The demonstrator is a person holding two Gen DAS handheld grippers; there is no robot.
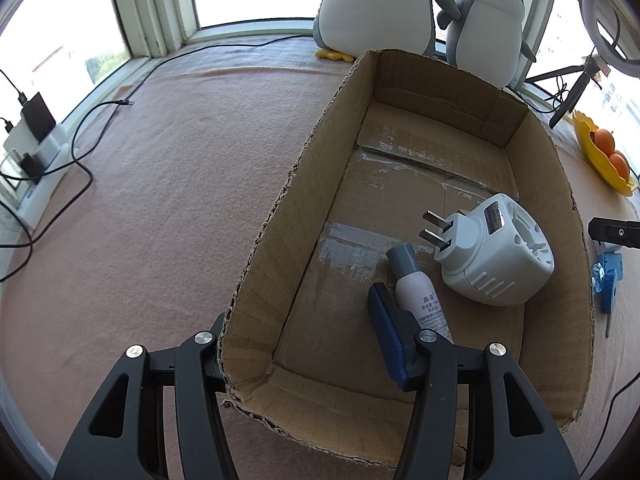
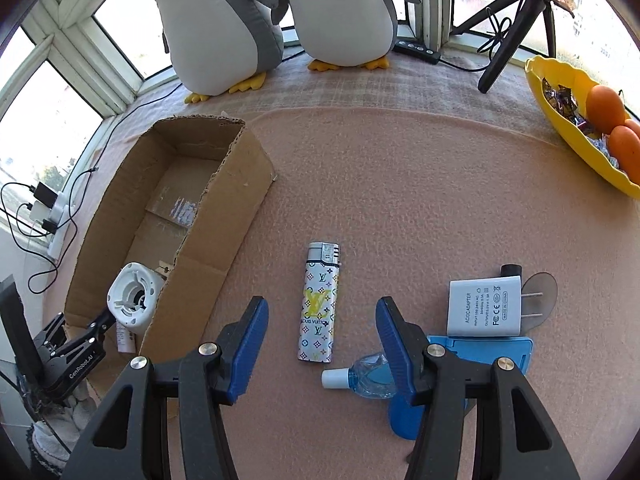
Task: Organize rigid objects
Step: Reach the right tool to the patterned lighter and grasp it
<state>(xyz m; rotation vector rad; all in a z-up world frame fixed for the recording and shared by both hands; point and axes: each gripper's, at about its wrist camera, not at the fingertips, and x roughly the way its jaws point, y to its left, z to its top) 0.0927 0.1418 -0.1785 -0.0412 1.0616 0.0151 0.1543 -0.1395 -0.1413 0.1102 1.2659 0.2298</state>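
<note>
A cardboard box (image 1: 280, 216) (image 2: 236, 216) holds a white plug-in device (image 1: 496, 256) (image 2: 132, 300) and a small white bottle with a grey cap (image 1: 420, 292). My left gripper (image 1: 304, 336) is open over the box's near end, its right finger beside the bottle and its left finger hidden behind the box wall. My right gripper (image 2: 322, 340) is open and empty, straddling a patterned lighter (image 2: 319, 302) on the pink cloth. A white AC adapter (image 2: 486, 308), a blue stand (image 2: 492, 354) and a small clear blue bottle (image 2: 370, 376) lie to the right.
Two plush penguins (image 2: 280, 20) stand at the back by the window. A yellow fruit bowl (image 2: 560, 120) with oranges sits far right. A tripod (image 2: 508, 32) is behind it. A power strip with cables (image 1: 36, 160) lies at the left.
</note>
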